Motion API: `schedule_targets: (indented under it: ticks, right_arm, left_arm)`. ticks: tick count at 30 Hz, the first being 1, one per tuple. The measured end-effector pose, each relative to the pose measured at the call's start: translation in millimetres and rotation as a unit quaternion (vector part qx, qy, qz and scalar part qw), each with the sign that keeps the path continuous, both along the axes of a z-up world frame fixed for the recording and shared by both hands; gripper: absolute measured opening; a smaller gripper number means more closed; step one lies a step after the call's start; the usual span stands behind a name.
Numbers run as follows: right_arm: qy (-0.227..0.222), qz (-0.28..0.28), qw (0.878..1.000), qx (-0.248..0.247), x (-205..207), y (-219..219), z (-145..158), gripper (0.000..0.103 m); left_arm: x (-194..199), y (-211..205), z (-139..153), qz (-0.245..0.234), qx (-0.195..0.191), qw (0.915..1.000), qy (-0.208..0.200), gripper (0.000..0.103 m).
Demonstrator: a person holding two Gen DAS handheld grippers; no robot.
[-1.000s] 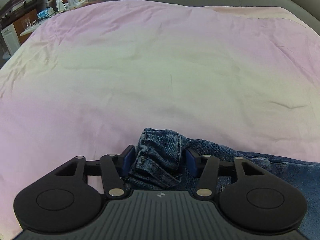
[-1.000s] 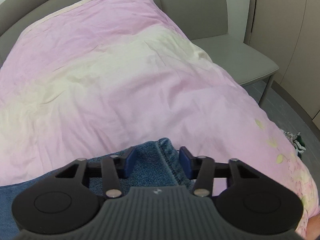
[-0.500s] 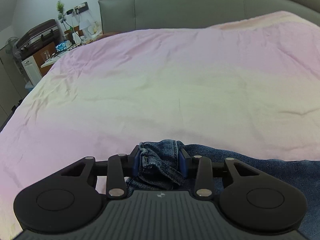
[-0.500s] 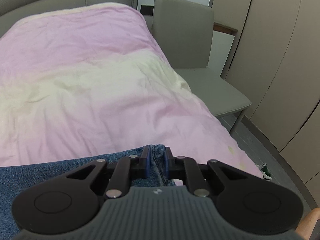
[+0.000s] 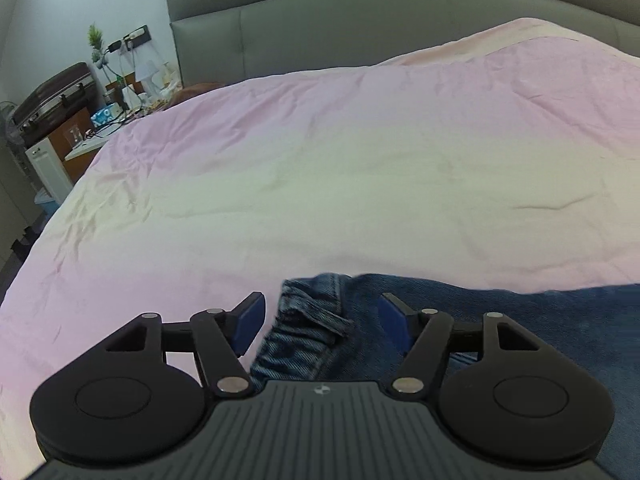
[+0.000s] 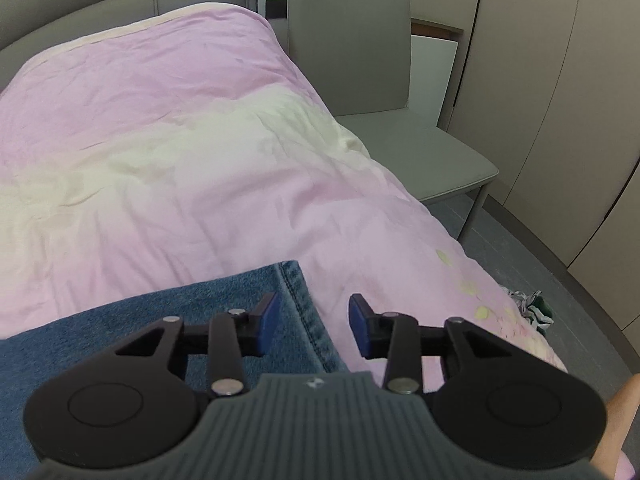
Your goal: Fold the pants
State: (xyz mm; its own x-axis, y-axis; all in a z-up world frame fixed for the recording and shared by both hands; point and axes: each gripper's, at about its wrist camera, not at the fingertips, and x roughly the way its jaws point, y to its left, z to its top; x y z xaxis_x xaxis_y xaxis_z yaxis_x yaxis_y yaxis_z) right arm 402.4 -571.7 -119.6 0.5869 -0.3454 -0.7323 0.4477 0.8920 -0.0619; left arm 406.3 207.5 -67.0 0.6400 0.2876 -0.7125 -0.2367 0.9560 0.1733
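Both claws had just been opening, letting go of the jeans (image 5: pixel 500 320) on the bed (image 5: pixel 320 184): the left claw (image 5: pixel 320 320) stood wide apart around a bunched corner, the right claw (image 6: pixel 313 322) apart over a stitched edge, neither pressing denim. This looked like the release after a fold; next would call for regripping or smoothing. Most of the jeans lay hidden beneath the claws.

Black hand-held gripper (image 5: pixel 320 318), blue pads (image 5: pixel 248 322), silver screws.
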Motion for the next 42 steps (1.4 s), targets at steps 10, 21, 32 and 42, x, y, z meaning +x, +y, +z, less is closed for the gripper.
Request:
schedule_targets:
  ticks: [10,21,32,42]
  right_arm:
    - [-0.003,0.005,0.996,0.088,-108.9,-11.0,1.9,0.034]
    - [-0.024,0.031,0.991,0.129,-165.9,12.1,-27.0,0.034]
    - [-0.039,0.085,0.990,0.110,-169.7,42.1,-26.1,0.042]
    - [-0.027,0.063,0.992,0.106,-168.9,30.7,-38.3,0.042]
  left_arm:
    - [-96.2,-75.2,7.8,-0.103,-0.111,0.9879,0.033,0.073]
    - [-171.0,-179.2,-58.9,-0.212,-0.044,0.9731,0.078,0.073]
    - [-143.4,-170.0,-68.7,-0.102,-0.157,0.9821,-0.023,0.073]
    - [-121.2,-162.9,-87.3,-0.023,-0.228,0.9726,0.038,0.034]
